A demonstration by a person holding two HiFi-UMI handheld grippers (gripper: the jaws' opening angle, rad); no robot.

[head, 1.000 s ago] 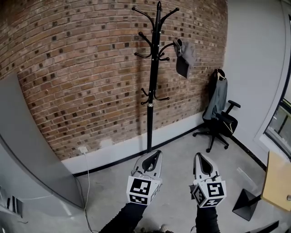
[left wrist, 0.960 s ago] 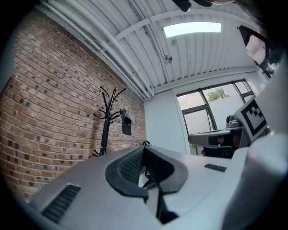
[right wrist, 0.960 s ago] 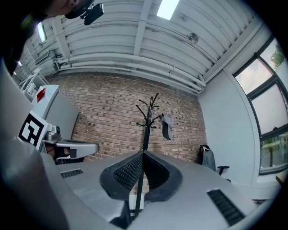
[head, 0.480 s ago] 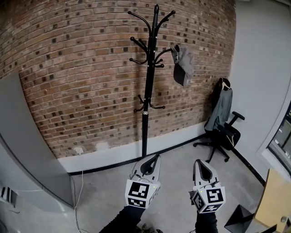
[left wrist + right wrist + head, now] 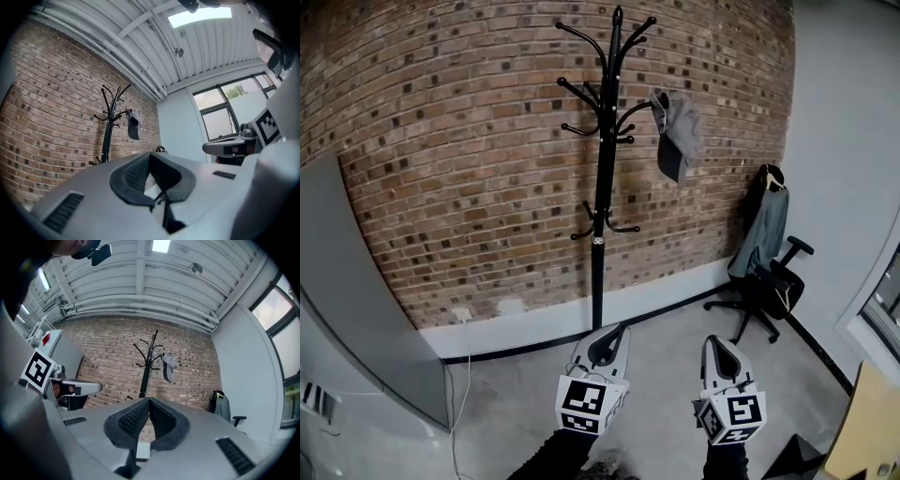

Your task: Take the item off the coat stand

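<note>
Grey cap (image 5: 677,131), black coat stand (image 5: 600,234), red-brown brick wall (image 5: 441,141).

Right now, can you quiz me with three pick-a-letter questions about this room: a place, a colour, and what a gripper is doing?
1. Where is the cap? A on a shelf; B on a stand hook; C in a box.
2. What colour is the stand? A black; B white; C red.
3. The right gripper is: A wide open; B holding the cap; C shut, empty.
Answers: B, it hangs from an upper hook; A, pole and hooks are black; C, its jaws meet with nothing between.
</note>
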